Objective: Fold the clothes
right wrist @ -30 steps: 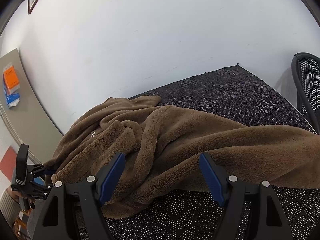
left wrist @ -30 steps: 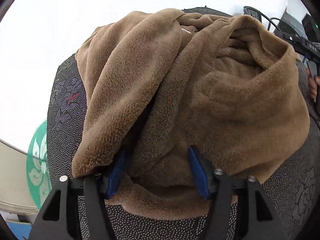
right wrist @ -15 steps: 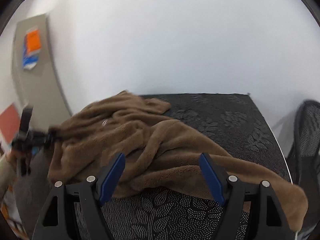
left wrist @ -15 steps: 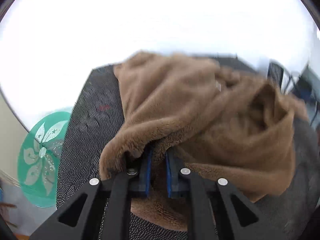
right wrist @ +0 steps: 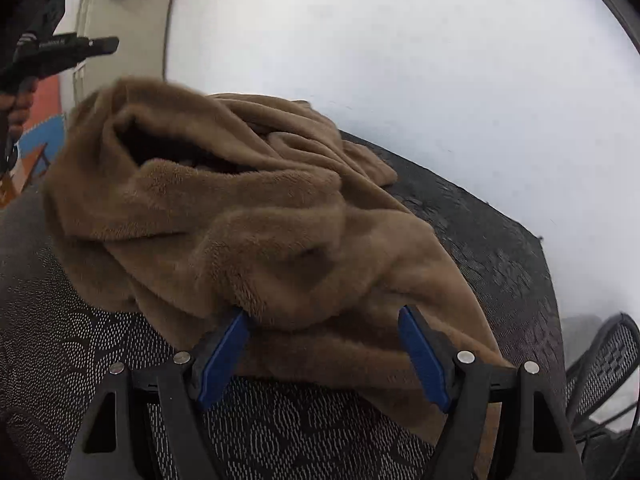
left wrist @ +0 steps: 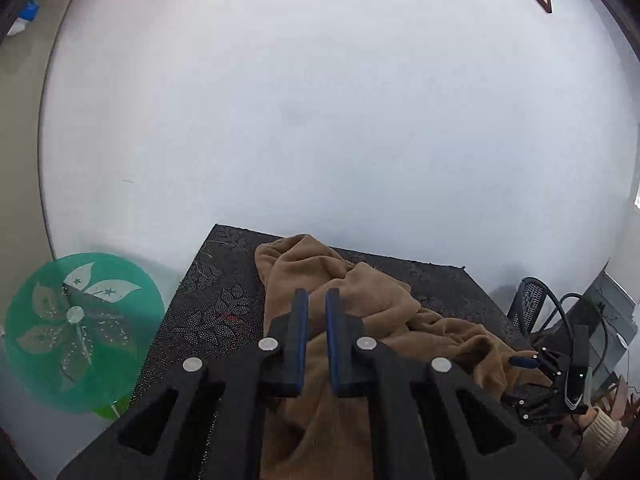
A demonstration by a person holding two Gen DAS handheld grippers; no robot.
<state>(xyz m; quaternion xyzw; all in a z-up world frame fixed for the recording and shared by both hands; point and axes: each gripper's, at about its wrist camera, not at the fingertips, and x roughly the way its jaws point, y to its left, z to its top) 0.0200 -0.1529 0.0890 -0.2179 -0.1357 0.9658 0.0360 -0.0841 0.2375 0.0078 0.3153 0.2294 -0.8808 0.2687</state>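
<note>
Brown fleece garment (right wrist: 248, 216) lies crumpled on the dark patterned counter (right wrist: 500, 248). Left gripper (left wrist: 317, 300) jaws clenched, nearly touching; whether they pinch fleece is unclear. Right gripper (right wrist: 324, 328) jaws released, straddling the garment's near edge.

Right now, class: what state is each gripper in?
Left gripper: just closed, shut on the brown fleece.
Right gripper: open, astride the fleece edge, gripping nothing.
</note>
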